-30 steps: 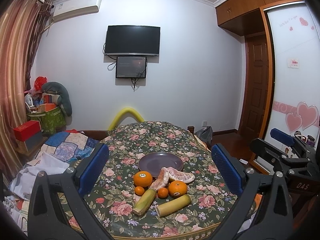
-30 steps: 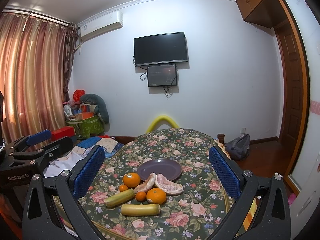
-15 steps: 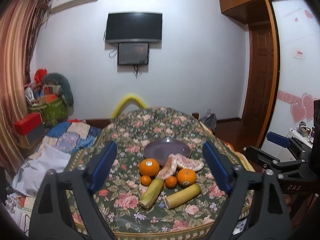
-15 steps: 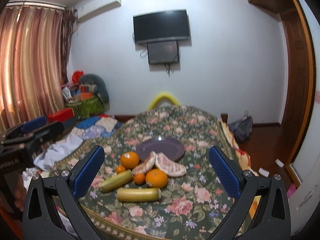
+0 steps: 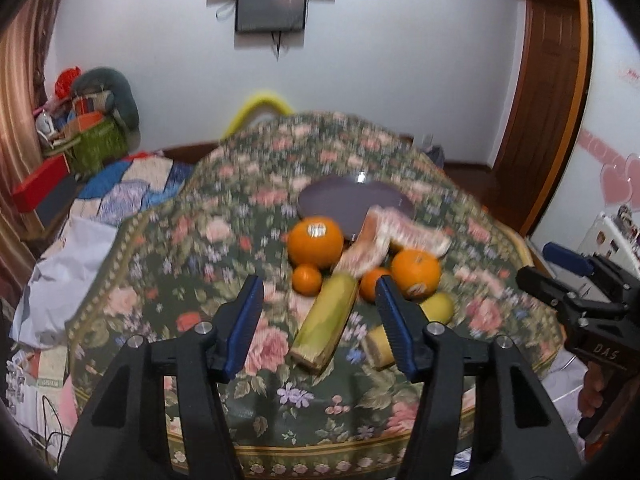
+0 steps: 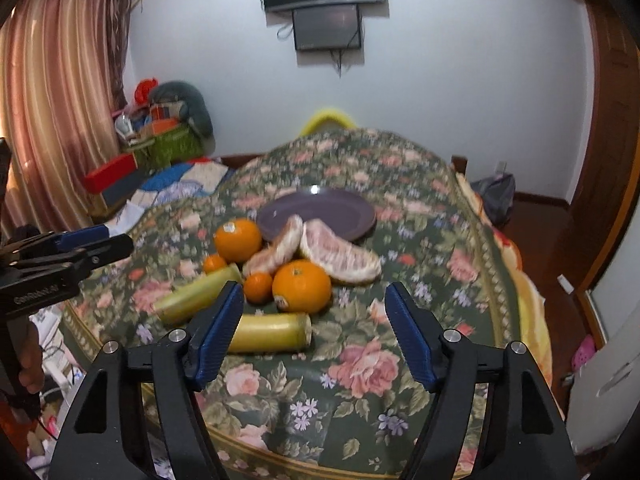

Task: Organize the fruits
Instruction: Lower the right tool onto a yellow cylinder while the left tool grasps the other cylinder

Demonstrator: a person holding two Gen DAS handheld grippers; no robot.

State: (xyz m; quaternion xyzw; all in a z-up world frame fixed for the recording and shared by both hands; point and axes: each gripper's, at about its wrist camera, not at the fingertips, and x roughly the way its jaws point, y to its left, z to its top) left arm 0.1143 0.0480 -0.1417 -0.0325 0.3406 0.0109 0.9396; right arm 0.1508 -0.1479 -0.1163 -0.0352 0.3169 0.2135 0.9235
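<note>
Here, over a floral-clothed table [image 6: 400,364], both tongs approach a cluster of fruit lying just in front of an empty purple plate [image 6: 316,210], the landmark for everything else. The left gripper [image 5: 320,312] has its jaws closing with nothing pressed between them, framing a yellow-green stalk piece [image 5: 326,326] on the near side of the plate. The right gripper [image 6: 314,320] also narrows around empty air above a second stalk piece [image 6: 272,332]. Two pomelo segments [image 6: 320,250] touch the plate's front rim; two large oranges [image 6: 302,286] and two small ones [image 6: 258,287] sit between them and the stalks. The step looks like the first reach; next, each gripper likely must drop lower and close squarely across its piece.
</note>
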